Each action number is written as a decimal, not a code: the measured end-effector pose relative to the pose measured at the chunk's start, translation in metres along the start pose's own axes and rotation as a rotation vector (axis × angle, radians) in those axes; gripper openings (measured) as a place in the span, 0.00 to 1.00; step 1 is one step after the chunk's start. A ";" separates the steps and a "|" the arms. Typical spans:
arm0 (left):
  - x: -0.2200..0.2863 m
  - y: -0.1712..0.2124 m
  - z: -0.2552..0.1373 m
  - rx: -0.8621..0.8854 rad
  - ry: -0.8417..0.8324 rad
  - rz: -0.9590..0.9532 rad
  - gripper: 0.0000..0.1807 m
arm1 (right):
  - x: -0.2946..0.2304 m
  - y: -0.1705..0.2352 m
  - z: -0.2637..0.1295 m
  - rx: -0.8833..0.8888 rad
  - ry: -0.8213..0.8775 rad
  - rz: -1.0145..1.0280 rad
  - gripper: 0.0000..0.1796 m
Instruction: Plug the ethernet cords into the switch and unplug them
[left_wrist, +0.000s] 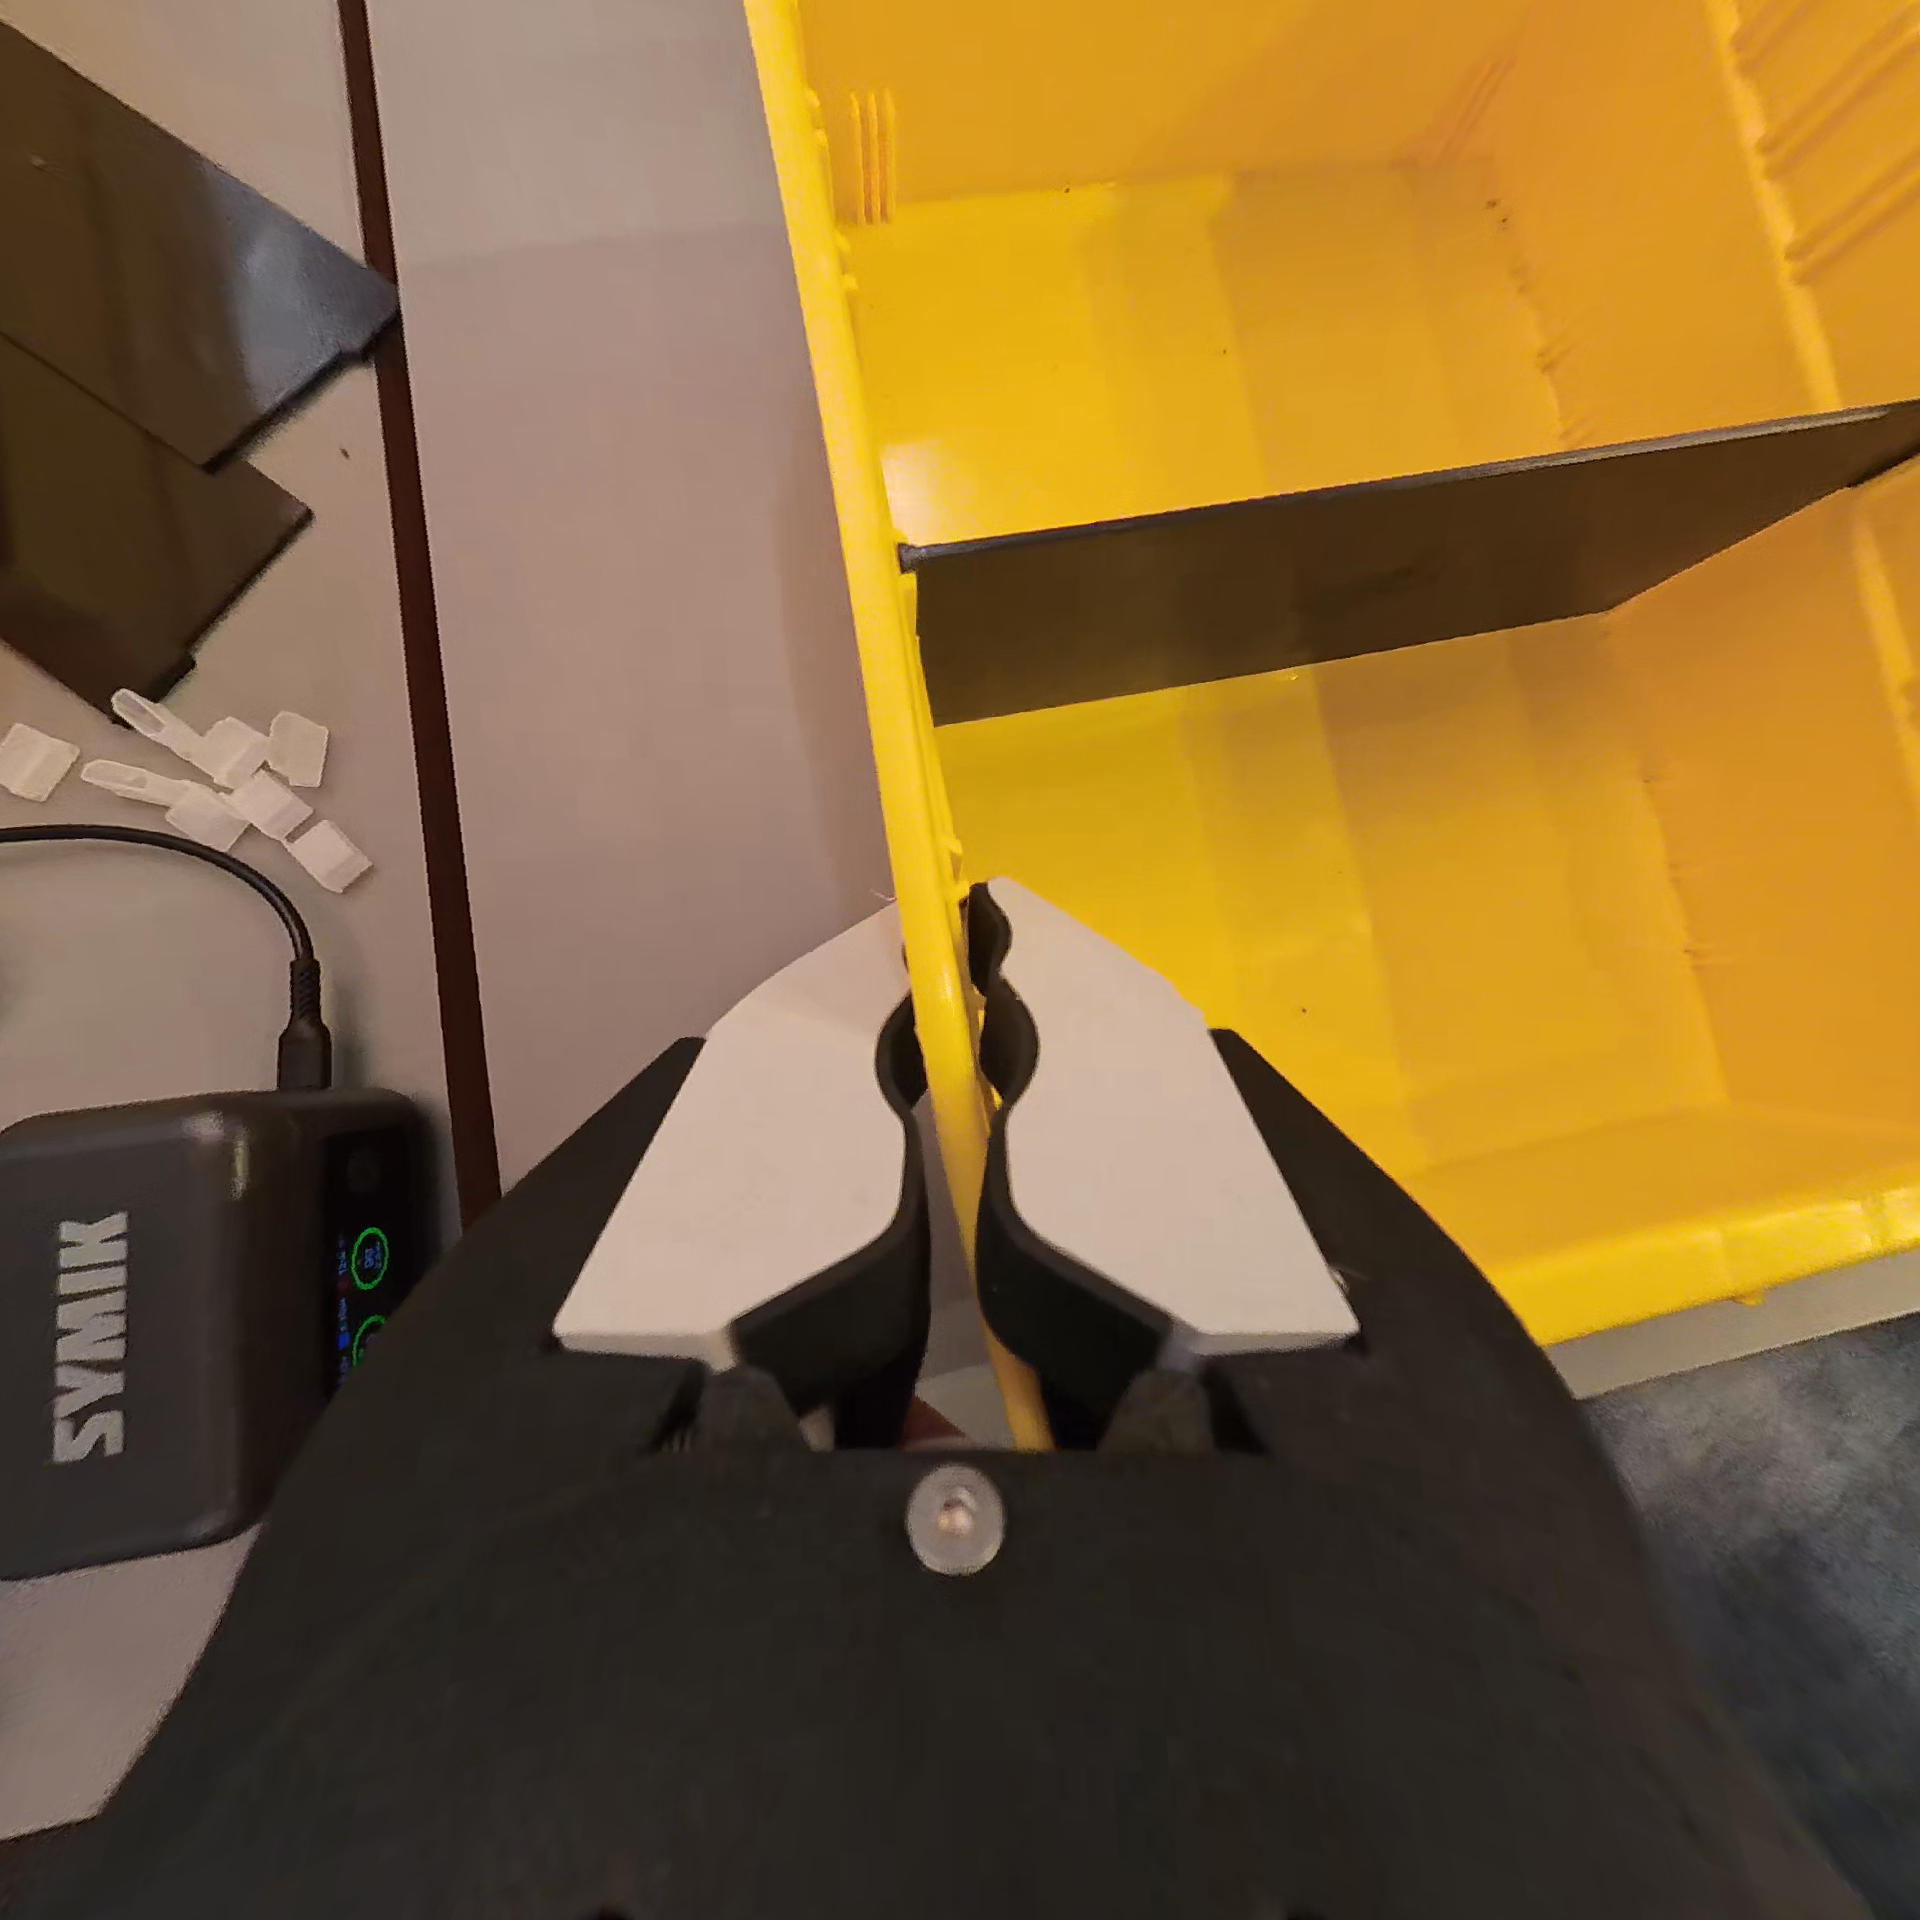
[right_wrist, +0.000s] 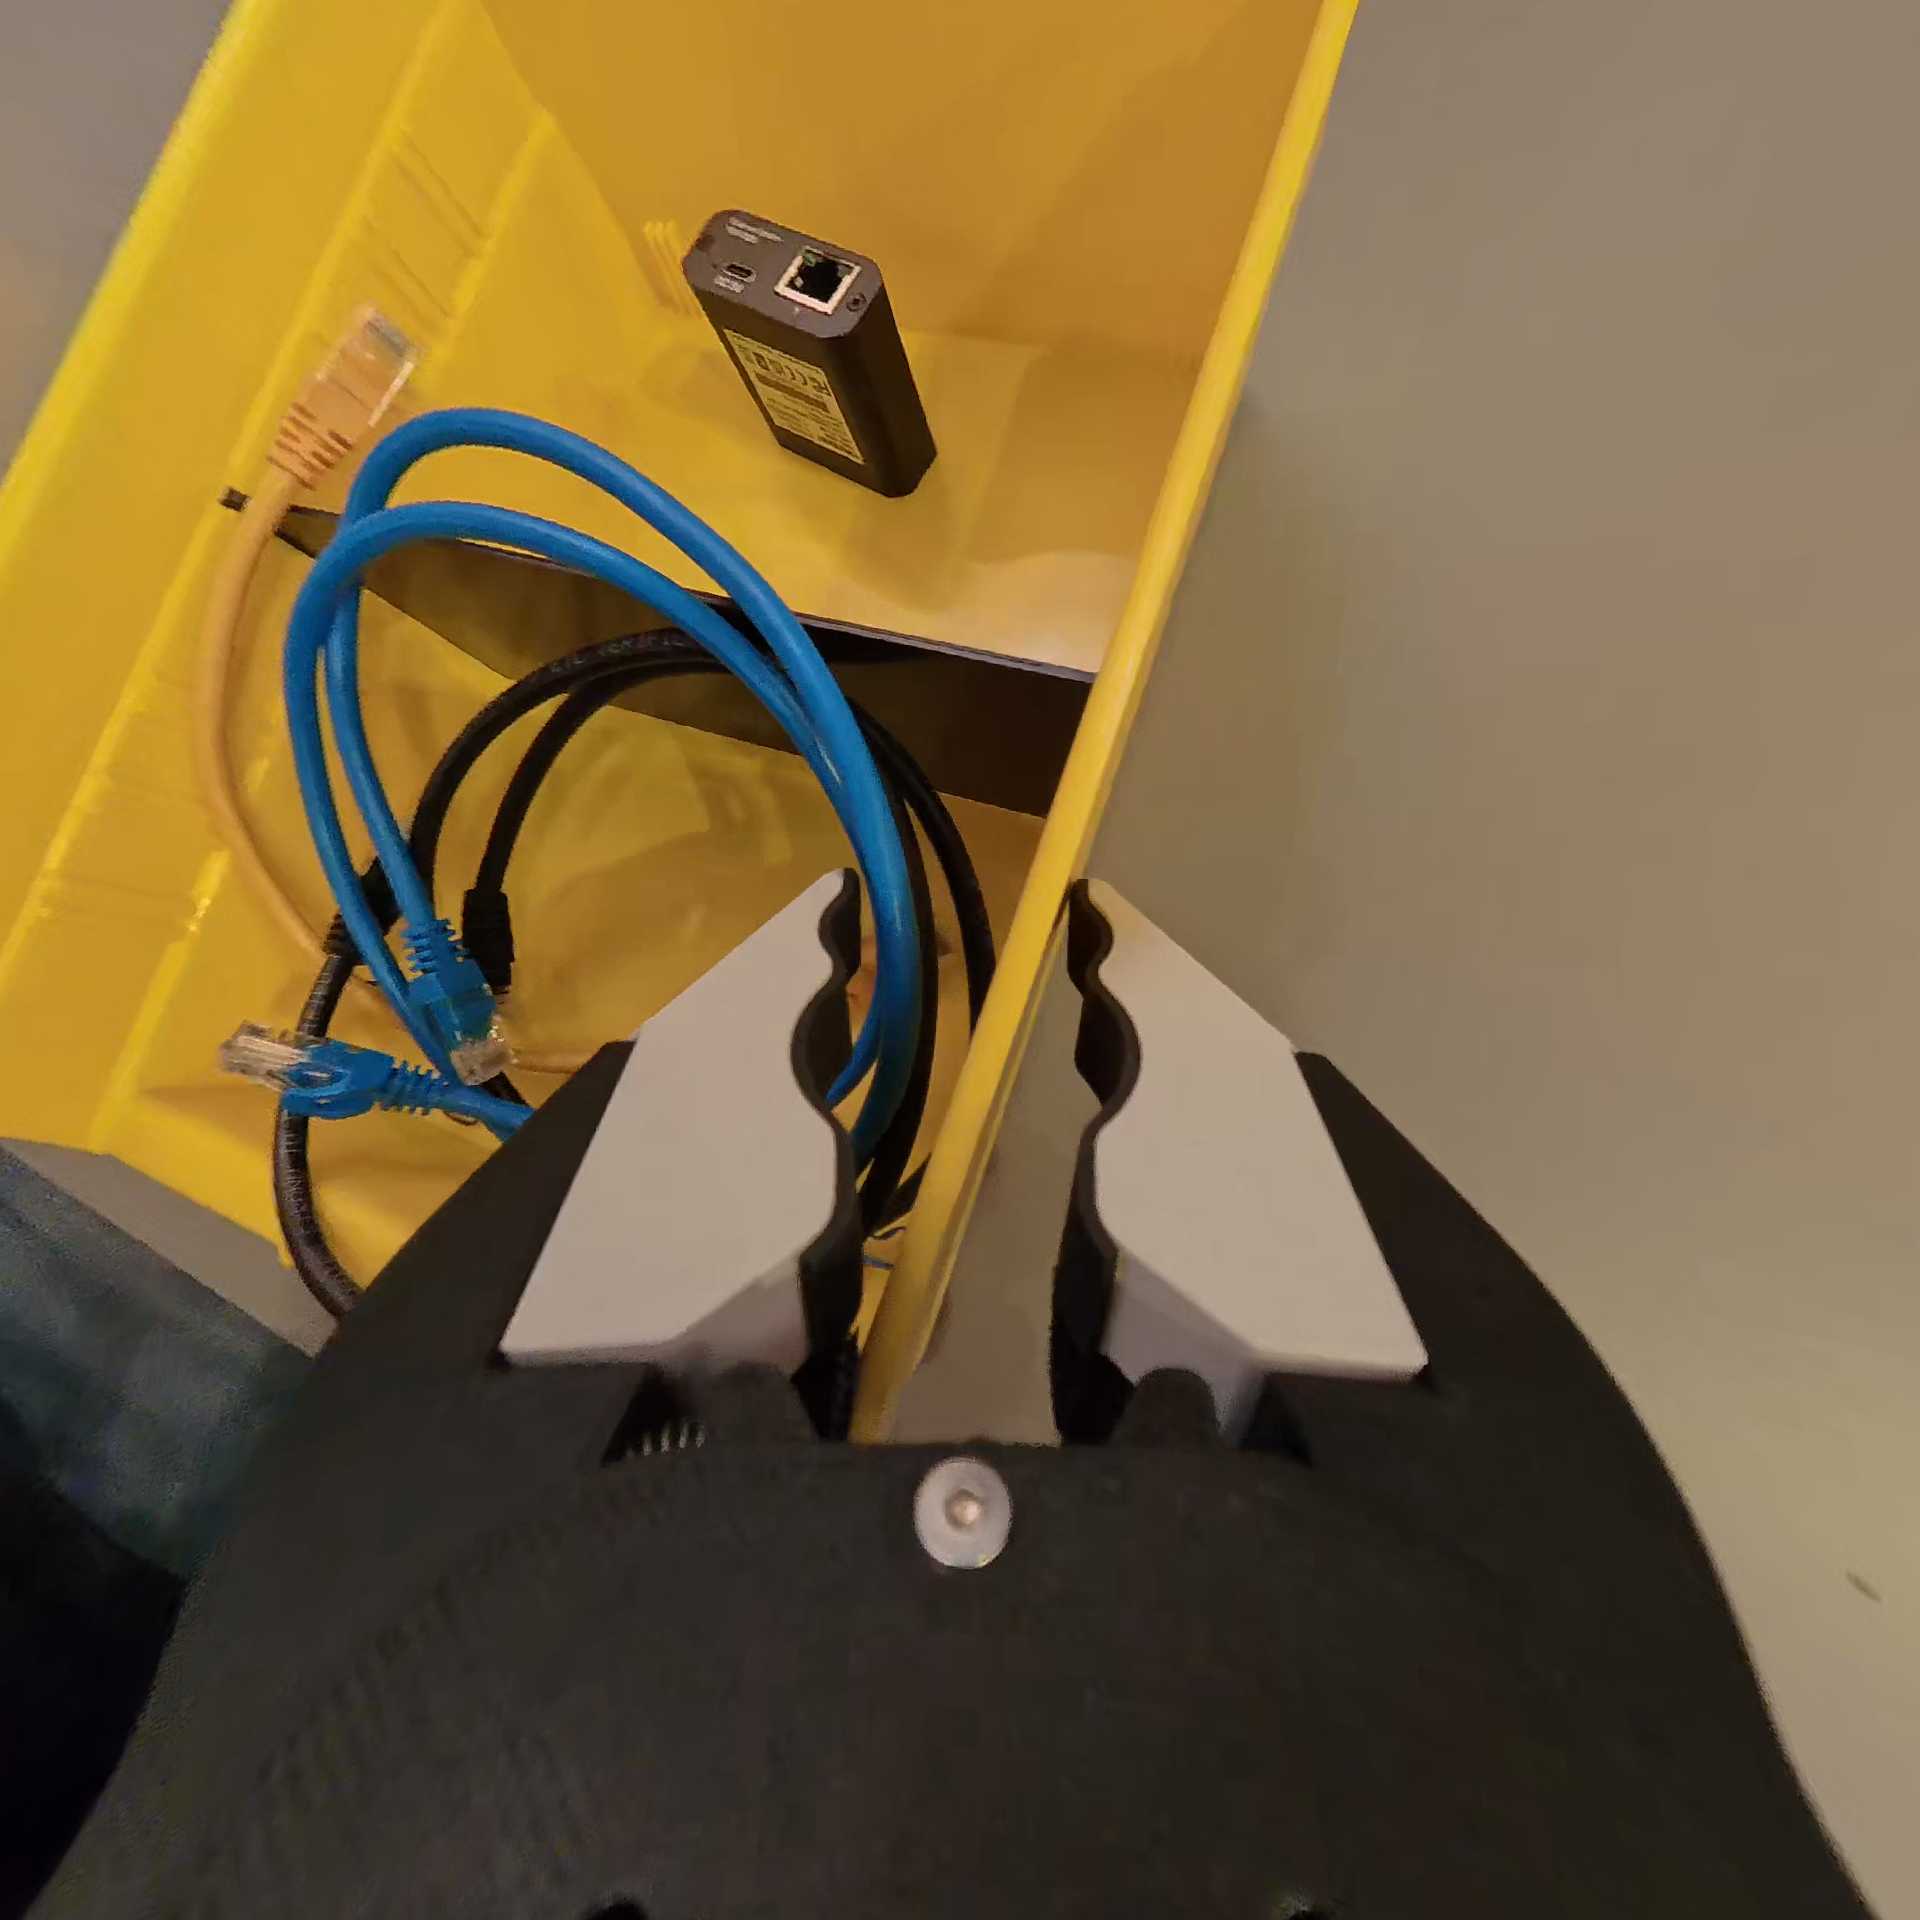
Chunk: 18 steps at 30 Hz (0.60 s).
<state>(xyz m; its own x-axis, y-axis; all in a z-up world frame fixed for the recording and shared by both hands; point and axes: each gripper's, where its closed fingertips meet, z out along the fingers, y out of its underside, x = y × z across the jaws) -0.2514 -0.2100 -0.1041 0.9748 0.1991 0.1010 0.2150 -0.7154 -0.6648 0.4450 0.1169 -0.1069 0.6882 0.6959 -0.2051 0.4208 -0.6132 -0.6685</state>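
Left gripper (left_wrist: 948, 914) clamped on yellow bin (left_wrist: 1351, 935) wall, right gripper (right_wrist: 961, 894) parted astride opposite wall, cords (right_wrist: 623, 727) inside.

Yellow cord (right_wrist: 234, 727): far plug blurred. Black cord (right_wrist: 301, 1195): near loop hidden behind right gripper (right_wrist: 961, 914). Switch (right_wrist: 810, 353): label unreadably small.

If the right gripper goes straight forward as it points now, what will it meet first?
The right gripper is open and straddles the yellow bin wall, so the wall edge would probably slide deeper between its fingers. The inner finger would likely meet the blue cable first; depth is unclear.
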 end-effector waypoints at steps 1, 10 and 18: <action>0.000 -0.003 -0.003 0.021 -0.001 -0.004 0.02 | -0.013 -0.004 0.007 0.003 -0.025 0.002 0.24; 0.009 -0.039 -0.035 0.189 0.033 -0.040 0.02 | -0.128 -0.041 0.072 0.003 -0.141 -0.060 0.35; 0.011 -0.061 -0.068 0.304 0.052 -0.073 0.02 | -0.244 -0.077 0.130 0.044 -0.284 -0.005 0.43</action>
<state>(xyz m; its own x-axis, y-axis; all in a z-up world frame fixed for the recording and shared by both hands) -0.2496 -0.2102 -0.0119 0.9610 0.2022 0.1888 0.2639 -0.4660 -0.8445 0.1676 0.0432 -0.0980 0.4905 0.7793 -0.3899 0.3933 -0.5973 -0.6989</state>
